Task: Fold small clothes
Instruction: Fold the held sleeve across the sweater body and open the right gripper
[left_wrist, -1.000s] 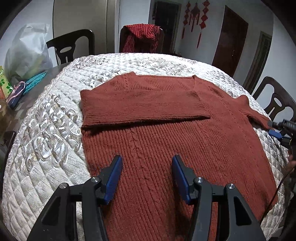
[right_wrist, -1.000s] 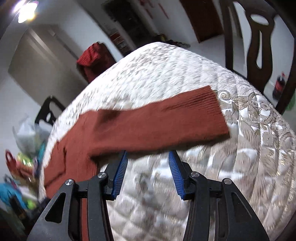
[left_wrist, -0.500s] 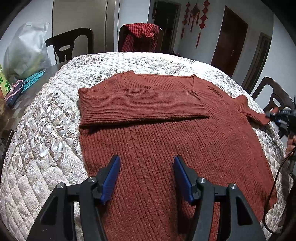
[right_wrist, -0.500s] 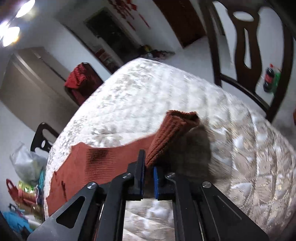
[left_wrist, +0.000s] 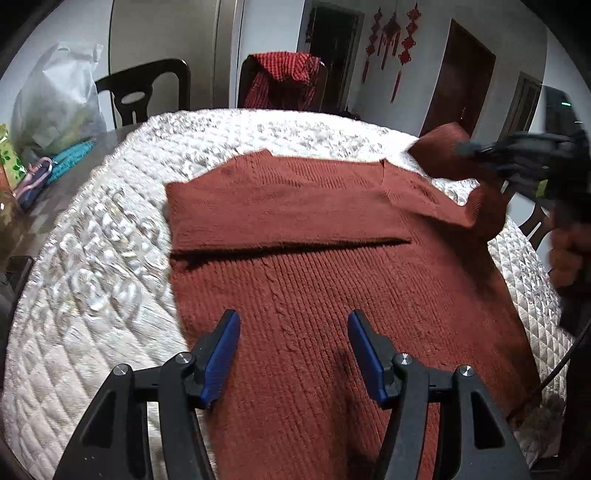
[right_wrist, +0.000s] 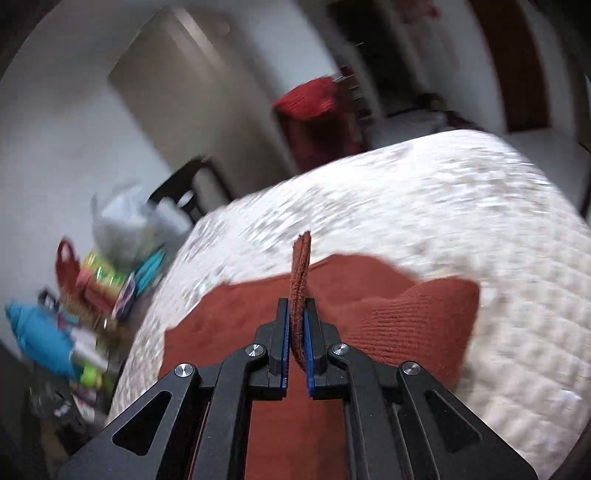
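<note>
A rust-red knitted sweater lies flat on a white quilted table cover, its left sleeve folded across the chest. My left gripper hovers open just above the sweater's lower body, nothing between its blue pads. At the right, my right gripper is shut on the cuff of the right sleeve, lifted off the table over the sweater's shoulder. In the right wrist view the right gripper pinches the sleeve cuff, which stands up between the pads; the rest of the sleeve hangs below.
Dark wooden chairs stand round the table, one draped with a red checked cloth. A white plastic bag and small coloured items crowd the table's left edge. A hand holds the right gripper at the right edge.
My right gripper closed on the right sleeve's cuff, then lifted it and carried it inward over the sweater, rolling as it went. The left gripper stayed put and open.
</note>
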